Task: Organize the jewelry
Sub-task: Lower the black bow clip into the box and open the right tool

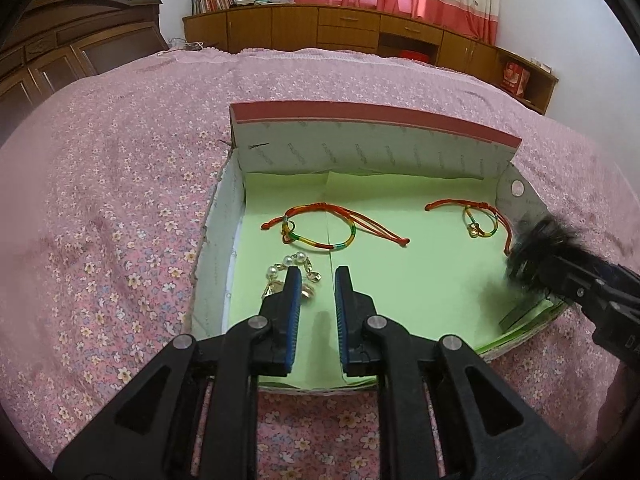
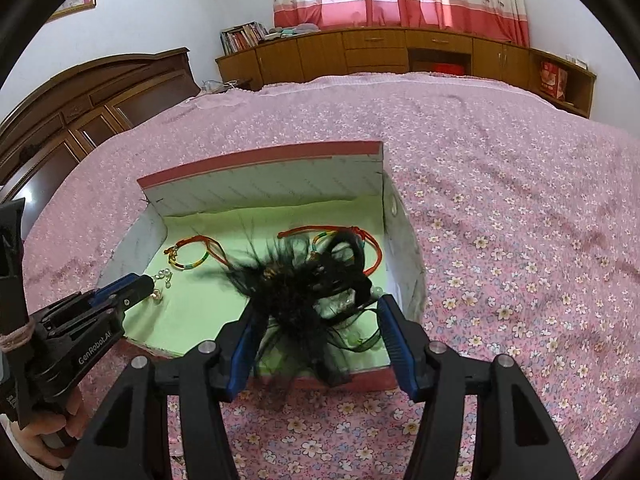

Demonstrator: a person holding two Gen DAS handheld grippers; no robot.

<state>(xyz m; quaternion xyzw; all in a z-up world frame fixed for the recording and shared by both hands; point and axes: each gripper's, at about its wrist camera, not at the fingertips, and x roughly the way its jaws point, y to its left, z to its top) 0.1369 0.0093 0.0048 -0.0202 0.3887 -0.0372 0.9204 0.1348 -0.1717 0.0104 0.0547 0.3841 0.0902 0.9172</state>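
A shallow cardboard box [image 1: 376, 148] with a green paper lining sits on the bed. Two red and rainbow cord bracelets lie in it, one at the left [image 1: 320, 228] and one at the right [image 1: 476, 220]. A pearl and gold piece [image 1: 294, 276] lies at the near left. My left gripper [image 1: 318, 276] is open just above the lining, its left finger over the pearl piece. My right gripper [image 2: 316, 312] has its jaws wide apart, with a black feathered hair ornament [image 2: 304, 292] between them over the box's near right part. Whether it is still gripped is unclear.
The box [image 2: 264, 160] rests on a pink floral bedspread [image 1: 100, 220]. A dark wooden headboard [image 1: 60, 52] stands at the left. Wooden cabinets [image 1: 348, 32] with books and red and white curtains line the far wall.
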